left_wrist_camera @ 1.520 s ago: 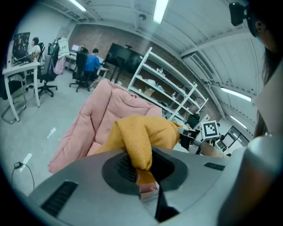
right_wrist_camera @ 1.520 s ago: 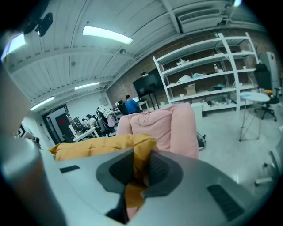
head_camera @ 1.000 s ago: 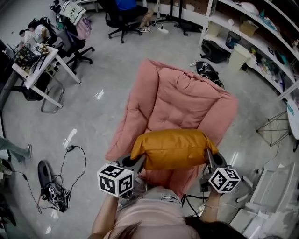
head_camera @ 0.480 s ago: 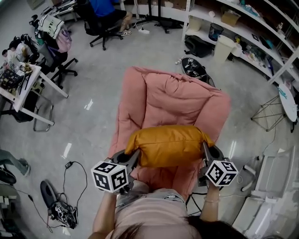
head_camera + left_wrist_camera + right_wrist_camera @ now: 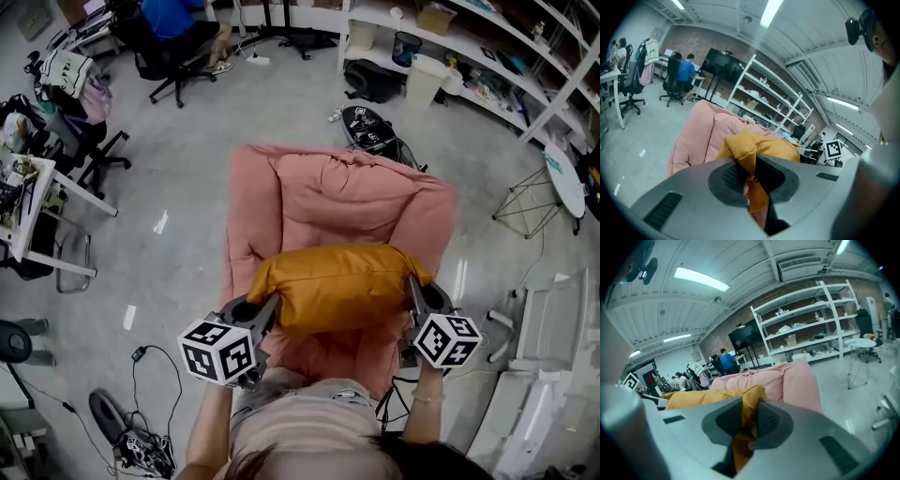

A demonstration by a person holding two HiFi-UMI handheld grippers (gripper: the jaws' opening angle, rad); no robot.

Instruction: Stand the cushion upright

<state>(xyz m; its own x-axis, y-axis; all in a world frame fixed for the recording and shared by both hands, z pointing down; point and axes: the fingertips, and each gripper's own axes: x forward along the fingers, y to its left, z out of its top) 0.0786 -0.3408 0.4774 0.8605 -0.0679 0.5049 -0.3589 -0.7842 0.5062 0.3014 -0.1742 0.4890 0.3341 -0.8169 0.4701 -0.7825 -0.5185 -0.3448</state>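
The person holds the mustard-orange fabric cushion (image 5: 339, 286) by its 2 ends, stretched crosswise over the seat of the pink padded recliner chair (image 5: 342, 192); the left tongs (image 5: 749, 177) are clenched on a bunched corner of the cover and the right tongs (image 5: 749, 420) are clamped on a fold at the opposite corner. Each grip looks to me like a mere pinch of loose cloth, so the weight of the stuffing could drag a corner free and drop that end onto the seat. If it is stood on that soft seat without leaning on the backrest, I think it may topple flat once let go.
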